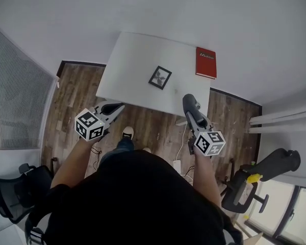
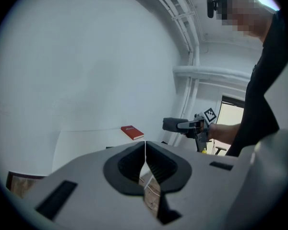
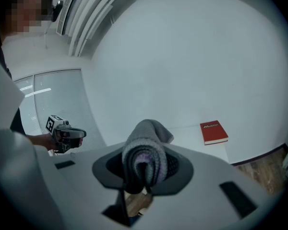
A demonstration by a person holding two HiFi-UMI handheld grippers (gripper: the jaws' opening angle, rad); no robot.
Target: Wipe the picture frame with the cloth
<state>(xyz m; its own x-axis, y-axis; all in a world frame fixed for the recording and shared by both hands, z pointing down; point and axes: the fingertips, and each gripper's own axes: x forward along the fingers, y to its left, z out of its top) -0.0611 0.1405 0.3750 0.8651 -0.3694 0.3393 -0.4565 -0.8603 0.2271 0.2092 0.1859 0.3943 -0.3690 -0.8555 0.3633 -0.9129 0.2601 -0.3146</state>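
Status: approach step, wipe not started. Neither gripper is over the picture frame.

Right gripper: clamped on the cloth, a folded grey wad that bulges out past the jaw tips. It sits over the table's near edge, toward the right corner.

Left gripper: jaws fully together, nothing between them. It's just off the near left corner.

The frame is near the middle of the table, a bit toward the near edge. It looks to be lying flat and is turned cornerwise to the table edges. It's well apart from the red book at the far right corner.

How I'd do this step:
- Bring the right gripper in low so the bulging fold meets the frame face first, not the hard jaw tips.
- The frame looks light and will likely skid on the smooth top. Pin a corner or edge with the closed left gripper before stroking.
- Keep the strokes along the frame's own sides, given its skew, with light pressure on the face.
- Keep the grip on the cloth tight. If the wad slips, it unfolds.

Count:
- 1 frame
- 1 cloth
- 1 book
- 1 table
- 2 grippers
- 2 office chairs on the floor, one at each side of the person
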